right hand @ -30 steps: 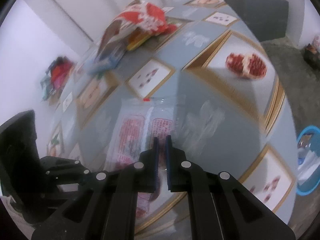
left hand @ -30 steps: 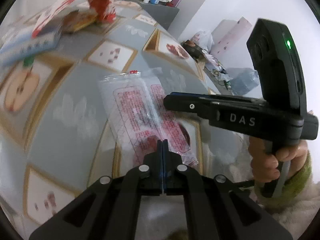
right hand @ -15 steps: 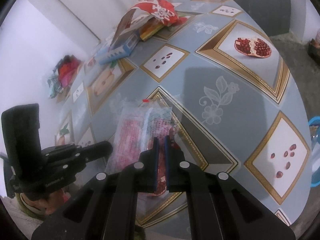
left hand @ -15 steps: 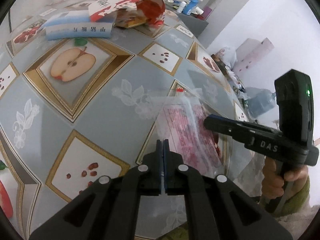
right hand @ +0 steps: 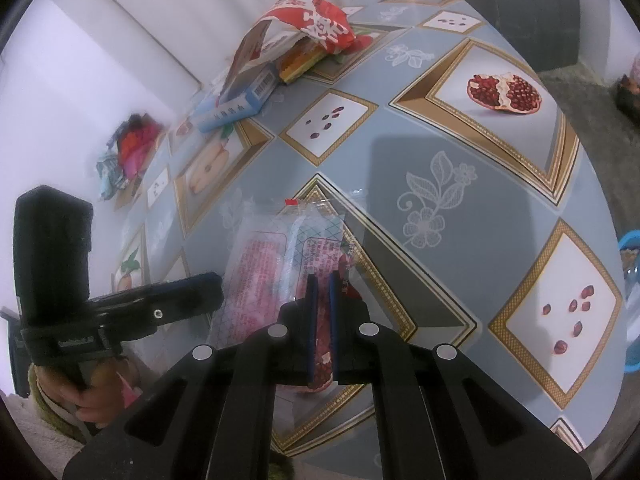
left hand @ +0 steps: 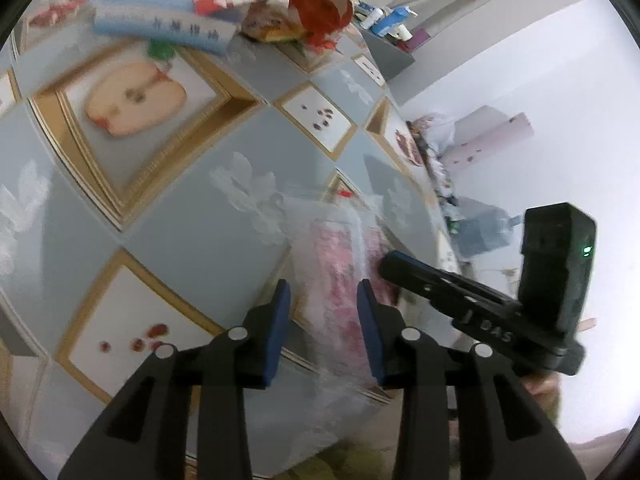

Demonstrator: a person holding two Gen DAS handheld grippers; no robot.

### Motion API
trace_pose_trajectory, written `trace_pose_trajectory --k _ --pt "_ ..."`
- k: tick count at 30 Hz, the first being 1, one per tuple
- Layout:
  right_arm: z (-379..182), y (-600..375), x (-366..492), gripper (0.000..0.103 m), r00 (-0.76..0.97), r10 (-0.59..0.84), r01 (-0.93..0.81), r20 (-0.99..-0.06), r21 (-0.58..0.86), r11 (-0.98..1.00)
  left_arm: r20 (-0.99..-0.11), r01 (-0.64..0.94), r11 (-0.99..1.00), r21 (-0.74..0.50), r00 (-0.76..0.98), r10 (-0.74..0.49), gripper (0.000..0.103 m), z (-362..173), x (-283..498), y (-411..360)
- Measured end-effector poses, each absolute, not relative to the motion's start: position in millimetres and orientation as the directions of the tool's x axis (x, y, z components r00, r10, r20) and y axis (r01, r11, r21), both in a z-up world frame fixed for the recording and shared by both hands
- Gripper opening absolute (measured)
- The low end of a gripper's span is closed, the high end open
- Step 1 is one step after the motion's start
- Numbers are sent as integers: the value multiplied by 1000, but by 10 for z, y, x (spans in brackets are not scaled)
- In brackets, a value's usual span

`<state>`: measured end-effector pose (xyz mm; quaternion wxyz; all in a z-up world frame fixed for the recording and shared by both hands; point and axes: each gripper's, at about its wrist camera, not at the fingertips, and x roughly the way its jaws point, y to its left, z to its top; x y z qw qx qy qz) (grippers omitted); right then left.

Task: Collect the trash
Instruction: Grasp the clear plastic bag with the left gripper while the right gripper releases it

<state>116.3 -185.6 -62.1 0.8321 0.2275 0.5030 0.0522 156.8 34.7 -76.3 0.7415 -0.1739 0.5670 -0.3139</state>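
Clear plastic wrapper (right hand: 280,264) looks light, limp, slippery; right gripper (right hand: 322,300) pinches its six o'clock edge; left gripper (left hand: 322,312) fingers opening, astride it.

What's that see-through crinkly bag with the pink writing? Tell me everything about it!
The plastic bag is clear, thin and crinkled, with pink printed panels and a small red tab at its far end. It lies flat near the table edge. The right tongs are pinched shut on its near edge. The left tongs are opening, with the bag showing between their blue pads, which do not press on it.
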Motion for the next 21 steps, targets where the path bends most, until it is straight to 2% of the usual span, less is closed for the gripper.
trace_pose_trajectory --k 5,8,12,14,19,21 --pt "-631 -1876 1164 4 493 330 148 -805 451 880 -695 237 708 -666 148 -703 34 -775 1551 401" --pt "-636 -1888 1162 3 496 334 150 -801 459 876 -622 204 639 -742 147 -769 33 -761 1542 490" --pt "-649 -1914 1155 3 499 345 156 -795 474 867 -479 167 498 -851 141 -867 33 -737 1559 583" --pt "-652 -1921 1151 3 500 350 157 -792 481 863 -446 157 463 -872 131 -885 33 -740 1559 573" --pt "-652 -1921 1144 3 503 350 161 -790 484 860 -531 196 548 -813 134 -837 32 -763 1537 440" --pt "-650 -1920 1142 3 504 350 162 -789 485 859 -572 226 591 -774 147 -807 21 -753 1537 392"
